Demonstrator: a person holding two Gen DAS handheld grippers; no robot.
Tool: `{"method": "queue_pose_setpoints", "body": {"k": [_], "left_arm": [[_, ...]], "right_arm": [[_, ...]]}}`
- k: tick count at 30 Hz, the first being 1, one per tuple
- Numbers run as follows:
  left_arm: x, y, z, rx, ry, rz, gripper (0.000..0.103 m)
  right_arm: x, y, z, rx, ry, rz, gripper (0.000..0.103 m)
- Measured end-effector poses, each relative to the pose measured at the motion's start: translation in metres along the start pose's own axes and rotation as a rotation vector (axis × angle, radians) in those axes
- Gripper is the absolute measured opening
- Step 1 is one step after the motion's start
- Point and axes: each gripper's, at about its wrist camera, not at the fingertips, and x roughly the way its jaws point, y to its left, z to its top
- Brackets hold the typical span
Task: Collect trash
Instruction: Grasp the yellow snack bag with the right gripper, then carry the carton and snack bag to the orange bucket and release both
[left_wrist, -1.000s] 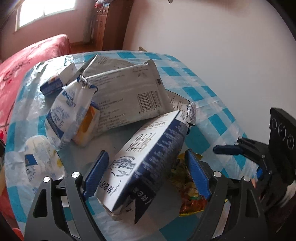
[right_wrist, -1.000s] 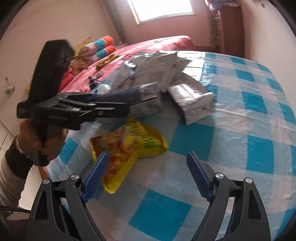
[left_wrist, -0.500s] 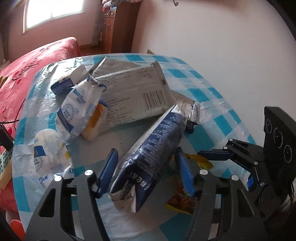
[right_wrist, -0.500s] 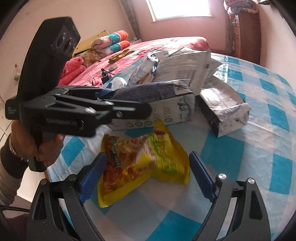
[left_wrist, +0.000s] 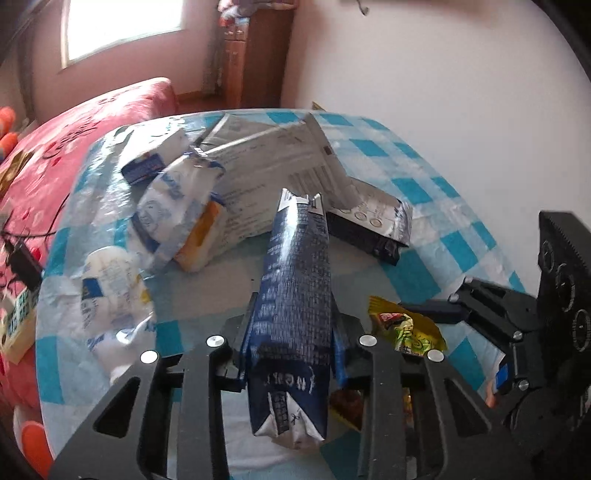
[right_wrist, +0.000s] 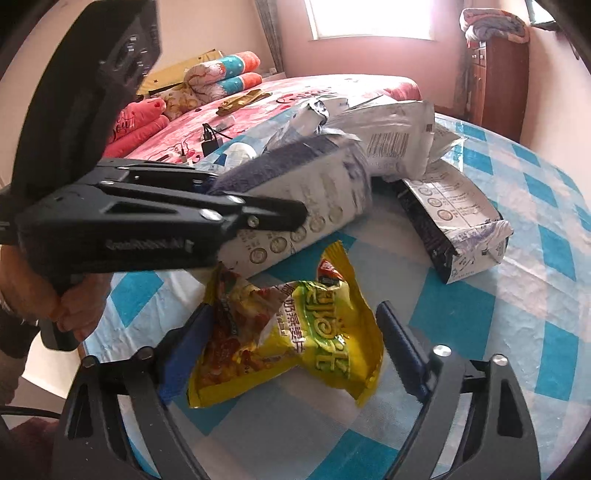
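Observation:
My left gripper (left_wrist: 293, 332) is shut on a dark blue milk carton (left_wrist: 295, 295) and holds it tilted above the checked table (left_wrist: 424, 184). The carton also shows in the right wrist view (right_wrist: 314, 206), clamped in the left gripper (right_wrist: 258, 218). My right gripper (right_wrist: 295, 332) is open, its jaws on either side of a crumpled yellow snack bag (right_wrist: 288, 332) lying on the table. The snack bag also shows in the left wrist view (left_wrist: 410, 328), with the right gripper (left_wrist: 461, 314) beside it.
Several more empty cartons and wrappers lie on the table: a large white bag (left_wrist: 280, 177), a flattened dark carton (right_wrist: 454, 221), and white milk pouches (left_wrist: 173, 206). A red bed (left_wrist: 74, 133) lies to the left, a wooden cabinet (right_wrist: 498, 74) stands by the wall.
My left gripper has closed on the blue carton and lifted it. My right gripper has moved forward so the yellow snack bag now lies between its open jaws.

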Motion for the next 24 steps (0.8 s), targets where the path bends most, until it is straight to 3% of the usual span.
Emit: {"method": "queue_pose_setpoints", "body": {"k": [3,16,24], "left_arm": [[-0.013,0.007,-0.005,-0.052,-0.03,-0.002,0.033],[-0.069,0.023,-0.039,-0.167,-0.132,0.033,0.033],[-0.09,0.037,-0.064,-0.22,-0.164,0.07,0.033]], "right_arm": [[0.001,0.003,0.0,-0.008,0.005,-0.01,0.07],[-0.008,0.014,-0.007,-0.017,-0.016,-0.064,0.05],[-0.013,0.026,-0.005,-0.033,-0.027,-0.109,0.047]]}}
